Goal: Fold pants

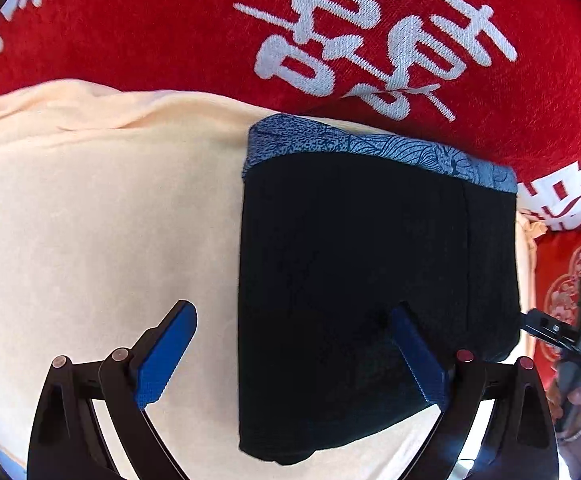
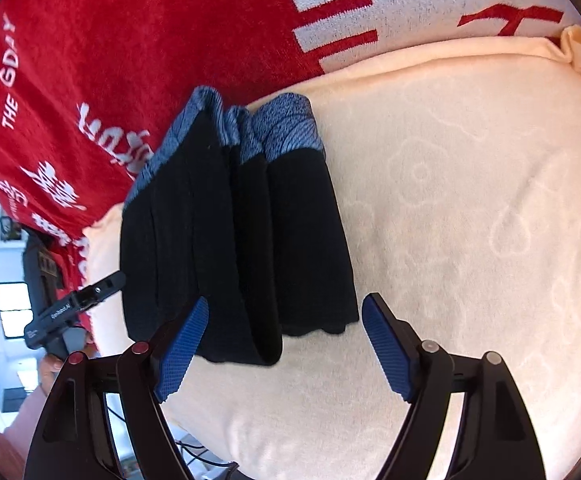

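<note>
I've got the black knit pants with a blue-grey patterned waistband (image 1: 374, 264) lying already folded into a compact stack on the cream towel with a faint flower emboss (image 1: 90, 220), which sits over a red blanket with white woven characters (image 1: 170, 28). In the right wrist view the pants (image 2: 230, 240) show several layers, waistband edges bunched toward the blanket, rounded fold nearest me. My left gripper (image 1: 290, 360) is spread wide, one blue pad (image 1: 166, 356) over bare towel, the other over the black cloth; I can't tell if that pad touches it, nothing is pinched. My right gripper (image 2: 286, 348) is also wide and nothing is clamped; its left pad (image 2: 182, 348) sits over the near fold, its right pad over the towel. Each view shows the other gripper's black body off at the edge, held in a hand (image 2: 50, 364). Handling call: light, soft, floppy fabric, no stiffness, layers will likely slide on each other and the stack will sag if lifted from one point. Not fragile. The towel is soft too, so a low pinch could grab it as well. I'd take hold at the near folded edge, catching all layers, or at the thicker waistband, one gripper on each side.
</note>
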The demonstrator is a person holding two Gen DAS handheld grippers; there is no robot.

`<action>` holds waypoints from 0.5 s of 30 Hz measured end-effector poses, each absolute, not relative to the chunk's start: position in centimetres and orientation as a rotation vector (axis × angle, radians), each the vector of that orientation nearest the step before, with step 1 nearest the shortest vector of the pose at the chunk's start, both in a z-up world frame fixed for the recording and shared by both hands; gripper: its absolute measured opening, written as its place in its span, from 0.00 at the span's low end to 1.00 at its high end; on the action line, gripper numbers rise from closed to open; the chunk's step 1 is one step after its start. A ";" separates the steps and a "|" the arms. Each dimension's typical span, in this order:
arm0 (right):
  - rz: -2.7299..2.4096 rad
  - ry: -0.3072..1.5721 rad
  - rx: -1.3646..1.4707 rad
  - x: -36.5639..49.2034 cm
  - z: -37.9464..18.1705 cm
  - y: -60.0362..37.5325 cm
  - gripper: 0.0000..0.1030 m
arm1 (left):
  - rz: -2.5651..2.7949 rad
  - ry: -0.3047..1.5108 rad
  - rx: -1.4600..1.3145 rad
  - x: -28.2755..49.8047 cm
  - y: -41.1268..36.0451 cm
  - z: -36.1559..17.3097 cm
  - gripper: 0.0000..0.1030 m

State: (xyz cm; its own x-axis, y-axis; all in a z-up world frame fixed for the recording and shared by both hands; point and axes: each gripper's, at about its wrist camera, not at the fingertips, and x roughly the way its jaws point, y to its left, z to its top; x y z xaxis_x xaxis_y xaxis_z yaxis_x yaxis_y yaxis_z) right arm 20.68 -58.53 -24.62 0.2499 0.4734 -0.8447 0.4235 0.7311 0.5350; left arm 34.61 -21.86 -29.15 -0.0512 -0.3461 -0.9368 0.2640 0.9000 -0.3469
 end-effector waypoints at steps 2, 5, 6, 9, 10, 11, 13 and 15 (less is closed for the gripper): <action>0.063 1.359 0.842 21.1 -25.1 -58.9 0.80 | -0.510 1.550 -0.072 35.1 -21.9 -29.6 0.95; 0.108 1.344 0.884 21.8 -25.7 -59.4 0.80 | -0.552 1.564 -0.094 36.0 -21.9 -30.5 0.95; 0.131 1.332 0.902 22.0 -25.9 -59.6 0.81 | -0.568 1.576 -0.111 35.8 -21.7 -30.5 0.95; 0.182 1.321 0.945 22.7 -27.0 -60.1 0.86 | -0.602 1.611 -0.156 35.7 -20.6 -31.5 0.95; 0.203 1.320 0.966 22.9 -27.5 -60.2 0.89 | -0.614 1.614 -0.166 35.5 -20.3 -31.6 0.95; 0.220 1.321 0.984 23.1 -27.9 -60.3 0.89 | -0.629 1.617 -0.177 35.7 -20.1 -31.8 0.95; 0.261 1.331 0.991 23.5 -28.6 -60.3 0.89 | -0.668 1.631 -0.206 36.2 -19.8 -32.4 0.95; 0.304 1.341 0.984 23.9 -28.9 -60.1 0.90 | -0.696 1.645 -0.213 36.6 -19.8 -33.1 0.95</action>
